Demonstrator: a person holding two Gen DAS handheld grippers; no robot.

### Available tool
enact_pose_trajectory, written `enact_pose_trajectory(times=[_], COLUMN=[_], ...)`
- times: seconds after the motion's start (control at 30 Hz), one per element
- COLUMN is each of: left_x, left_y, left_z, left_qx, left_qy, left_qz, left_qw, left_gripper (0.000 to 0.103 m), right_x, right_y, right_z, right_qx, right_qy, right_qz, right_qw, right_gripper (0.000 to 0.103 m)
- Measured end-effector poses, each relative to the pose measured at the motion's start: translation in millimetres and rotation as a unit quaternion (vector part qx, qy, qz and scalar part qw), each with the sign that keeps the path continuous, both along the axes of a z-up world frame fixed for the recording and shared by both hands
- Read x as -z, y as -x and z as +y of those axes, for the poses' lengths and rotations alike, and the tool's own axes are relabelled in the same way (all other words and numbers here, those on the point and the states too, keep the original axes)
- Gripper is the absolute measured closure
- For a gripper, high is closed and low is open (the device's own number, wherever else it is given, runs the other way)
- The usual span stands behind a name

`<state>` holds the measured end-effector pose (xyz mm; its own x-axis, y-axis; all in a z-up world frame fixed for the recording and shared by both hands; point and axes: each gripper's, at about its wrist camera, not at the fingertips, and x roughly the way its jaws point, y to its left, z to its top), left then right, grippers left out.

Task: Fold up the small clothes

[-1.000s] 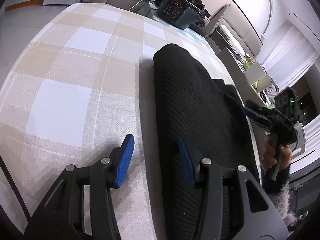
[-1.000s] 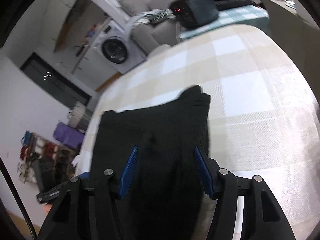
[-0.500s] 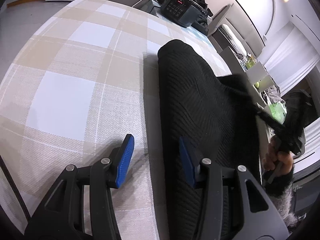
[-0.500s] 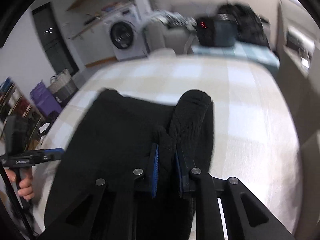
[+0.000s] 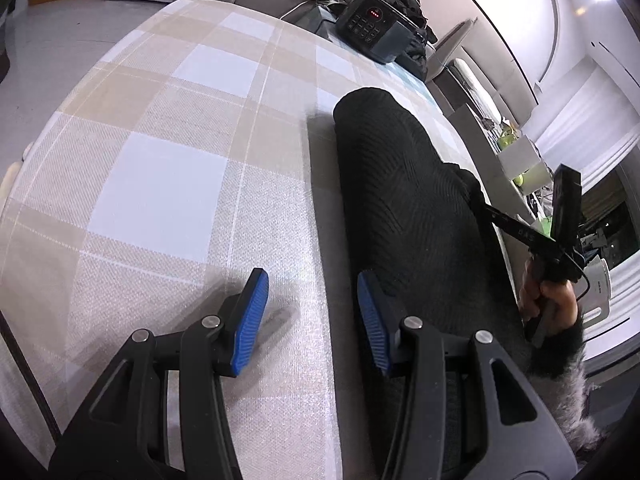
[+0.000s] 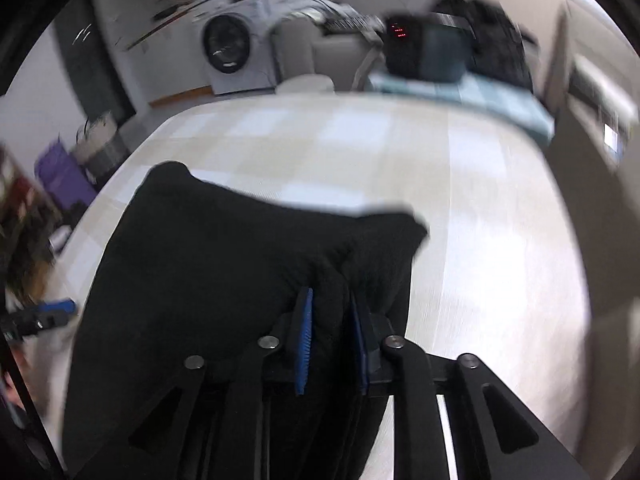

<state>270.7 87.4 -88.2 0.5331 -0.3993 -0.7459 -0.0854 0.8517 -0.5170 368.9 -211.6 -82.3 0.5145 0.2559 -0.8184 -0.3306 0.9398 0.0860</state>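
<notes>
The right gripper (image 6: 331,336) jaws, opening slightly, pinch a bunched fold of the black knit garment (image 6: 224,264); it could slip free; the left gripper (image 5: 310,312) jaws gape empty.

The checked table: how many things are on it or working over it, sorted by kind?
Black knitted garment: 1
Handheld grippers, left gripper and right gripper: 2
Total: 3
</notes>
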Motion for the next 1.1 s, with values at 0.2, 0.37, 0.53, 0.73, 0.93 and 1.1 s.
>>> enact_pose_trajectory(times=[0.2,0.37,0.53,0.73,0.93,1.1], left_x=[-11.8,-21.4,-20.1,-19.6,-27.5,-25.1], left_y=[8.7,25.5,44.4,73.7,98.7,114.5], left_z=[-19.0,-46.9,-68.9,-72.6,-52.7,-49.5], left_qx=[0.023,0.061,0.083,0.083,0.061,0.060], left_qy=[-0.006,-0.011,-0.022,-0.034,-0.032,-0.031], left_qz=[-0.011,-0.022,-0.018,-0.017,-0.027,-0.026], left_qw=[0.9996,0.9978,0.9962,0.9958,0.9972,0.9974], left_gripper=[0.061,0.056,0.056,0.054,0.052,0.049], right_x=[-21.6,-21.5,-4.7,13.5,-12.8,9.5], right_y=[54.2,144.3,205.7,221.1,233.9,234.2], right_z=[-40.2,-62.5,-74.8,-61.2,-40.9,-38.9], right_qx=[0.051,0.043,0.045,0.034,0.023,0.052], right_qy=[-0.060,-0.143,-0.184,-0.166,-0.122,-0.105], right_qz=[0.007,0.039,0.069,0.061,0.022,0.044], right_qw=[0.997,0.988,0.980,0.984,0.992,0.992], right_gripper=[0.052,0.052,0.052,0.064,0.083,0.083])
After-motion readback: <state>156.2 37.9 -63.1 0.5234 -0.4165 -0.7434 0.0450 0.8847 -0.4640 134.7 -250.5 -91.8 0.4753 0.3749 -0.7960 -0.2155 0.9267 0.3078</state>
